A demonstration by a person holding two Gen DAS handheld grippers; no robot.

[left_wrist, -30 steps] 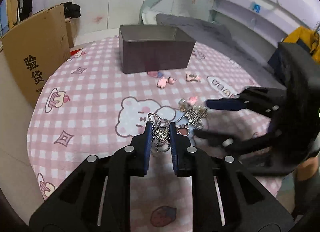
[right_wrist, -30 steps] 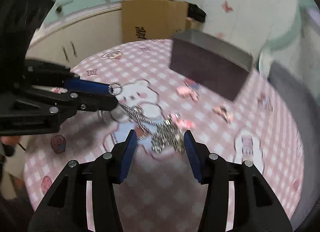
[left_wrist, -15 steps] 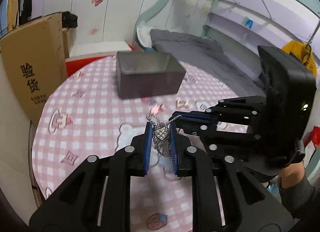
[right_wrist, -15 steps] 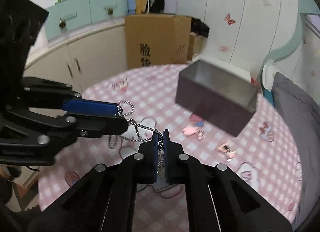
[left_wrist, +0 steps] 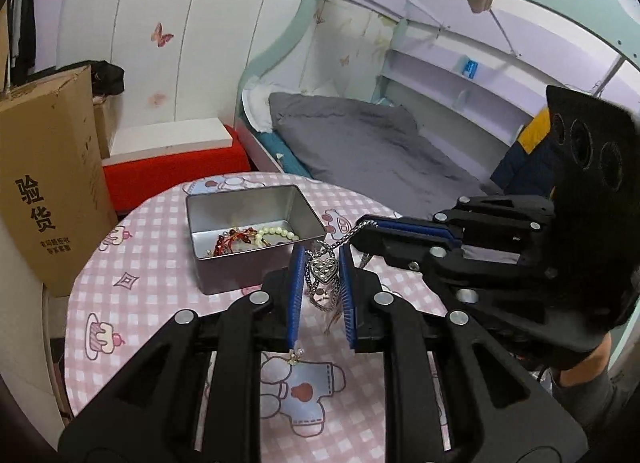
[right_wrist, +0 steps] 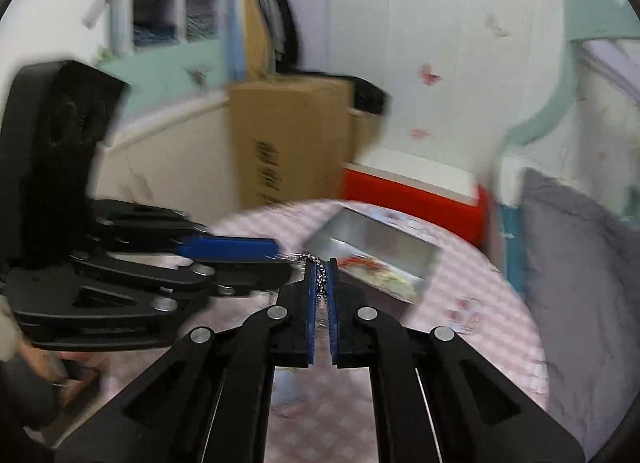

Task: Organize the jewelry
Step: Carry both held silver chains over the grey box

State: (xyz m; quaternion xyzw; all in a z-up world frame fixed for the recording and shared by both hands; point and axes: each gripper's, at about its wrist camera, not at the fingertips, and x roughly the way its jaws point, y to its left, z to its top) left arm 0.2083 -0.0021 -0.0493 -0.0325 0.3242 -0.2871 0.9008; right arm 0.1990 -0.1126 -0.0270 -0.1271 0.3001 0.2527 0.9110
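Above the pink checked surface [left_wrist: 152, 287], both tools share one load: a silver chain with a heart pendant [left_wrist: 323, 268]. Left tool [left_wrist: 319, 263]: blue pads nearly closed, clamped on the pendant, loops of chain hanging below between the jaws. Right tool [right_wrist: 321, 269]: pads pressed almost together on a stretch of the same chain [right_wrist: 320, 277]; in the left view a taut length of chain runs from the pendant up to the right tool's tip [left_wrist: 366, 225]. Chain appears clear of the surface, held just in front of the tin's near wall.

Tin [left_wrist: 224, 267]: open, standing on the surface beyond the tools. Already inside: a red bead piece [left_wrist: 232, 241] and a white pearl strand [left_wrist: 278, 233]. Judged partly done — at least two pieces stowed.

Left to do, as judged: carry the chain over the rim and let it go inside. A small gold item [left_wrist: 295, 355] lies on the surface by the left tool's inner finger; probably also to be stowed. Right view is blurred, so further loose pieces cannot be ruled out.

Risk: hanging loops may snag the rim.
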